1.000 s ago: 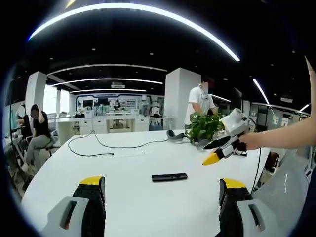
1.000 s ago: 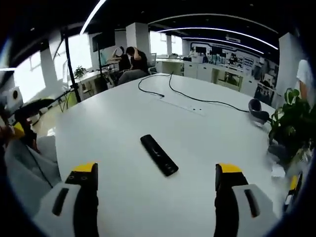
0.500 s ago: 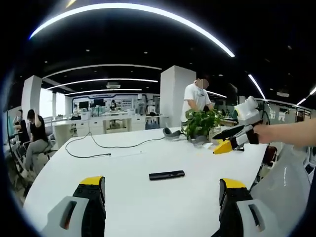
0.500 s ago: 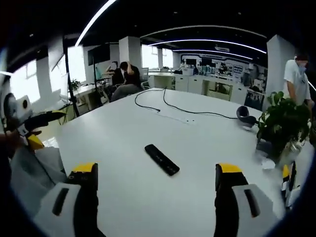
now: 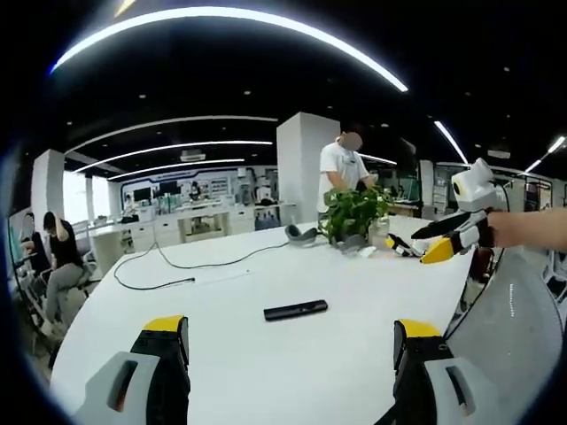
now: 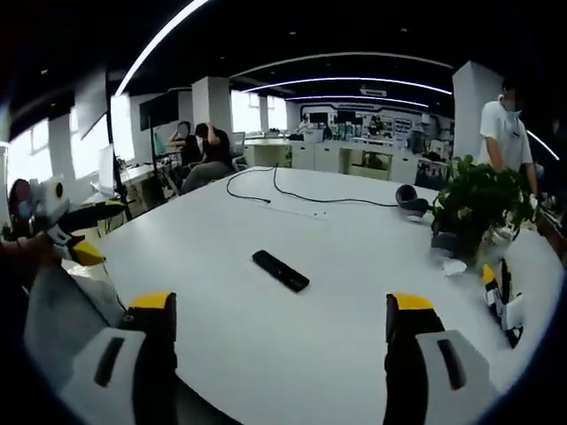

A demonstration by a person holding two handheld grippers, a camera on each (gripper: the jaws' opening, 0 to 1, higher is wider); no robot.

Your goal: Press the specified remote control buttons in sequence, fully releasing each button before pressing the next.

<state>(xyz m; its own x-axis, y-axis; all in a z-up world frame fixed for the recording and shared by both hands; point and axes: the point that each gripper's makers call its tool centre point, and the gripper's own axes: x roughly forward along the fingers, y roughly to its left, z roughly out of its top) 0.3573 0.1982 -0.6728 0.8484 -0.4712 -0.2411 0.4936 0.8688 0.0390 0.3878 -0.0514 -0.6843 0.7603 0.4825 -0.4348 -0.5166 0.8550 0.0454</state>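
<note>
A black remote control [image 5: 296, 310] lies flat on the white table [image 5: 230, 354], well ahead of both grippers and touching neither. In the right gripper view the remote control [image 6: 280, 271] lies at a slant near the middle of the table [image 6: 292, 345]. My left gripper [image 5: 288, 341] is open, its yellow-tipped jaws wide apart with nothing between them. My right gripper [image 6: 279, 310] is open too. In the left gripper view the right gripper [image 5: 447, 239] is held in a hand off the table's right edge. The left gripper [image 6: 75, 235] appears at the left of the right gripper view.
A potted green plant [image 5: 353, 215] stands at the far side, with headphones [image 5: 299, 234] beside it and a black cable [image 5: 177, 266] trailing across the table. A person in a white shirt [image 5: 341, 173] stands behind the plant. People sit at desks far left [image 5: 53, 257].
Both cameras have pulled back and risen, so the remote looks smaller and farther. The right gripper has drifted rightward and away from the table in the left gripper view.
</note>
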